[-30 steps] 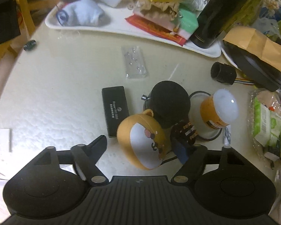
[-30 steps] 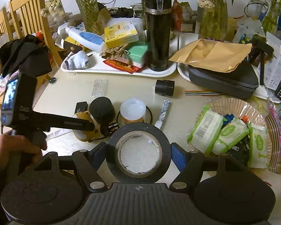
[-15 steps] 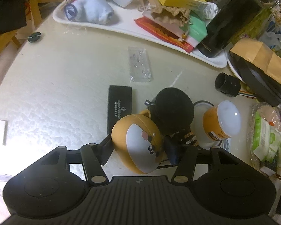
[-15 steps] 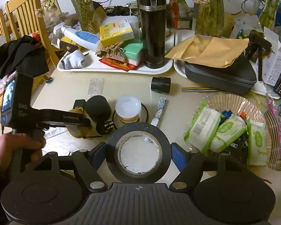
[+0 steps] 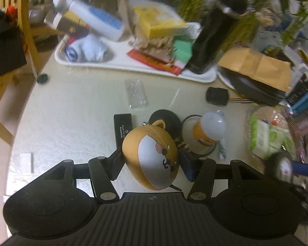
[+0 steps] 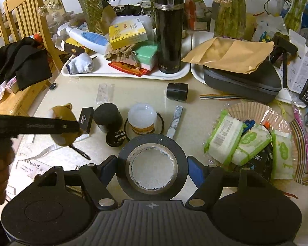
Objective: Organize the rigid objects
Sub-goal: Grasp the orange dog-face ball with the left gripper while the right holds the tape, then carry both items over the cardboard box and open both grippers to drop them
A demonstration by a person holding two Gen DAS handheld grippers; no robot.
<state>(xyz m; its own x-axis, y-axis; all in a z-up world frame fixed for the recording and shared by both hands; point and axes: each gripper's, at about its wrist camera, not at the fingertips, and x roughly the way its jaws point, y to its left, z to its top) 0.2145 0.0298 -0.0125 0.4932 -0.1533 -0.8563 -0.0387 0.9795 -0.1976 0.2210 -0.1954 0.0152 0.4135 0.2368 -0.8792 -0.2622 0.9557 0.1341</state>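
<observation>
Left tongs [image 5: 151, 162] pinch the round bear case [image 5: 151, 156] above the tabletop [image 5: 71, 110] (right tongs [image 6: 152, 169] grip a tape roll [image 6: 152, 167]); its curved shell could squirt free if pressure slackens.

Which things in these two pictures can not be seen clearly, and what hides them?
- Bear-face case, right wrist view: mostly hidden behind the left gripper.
- Black tape roll, left wrist view: only a blur at the right edge.
- Flat black box: label too small to read in either view.
- Black plug, left wrist view: mostly hidden behind the case.
- Right gripper: the tape covers its pads.
</observation>
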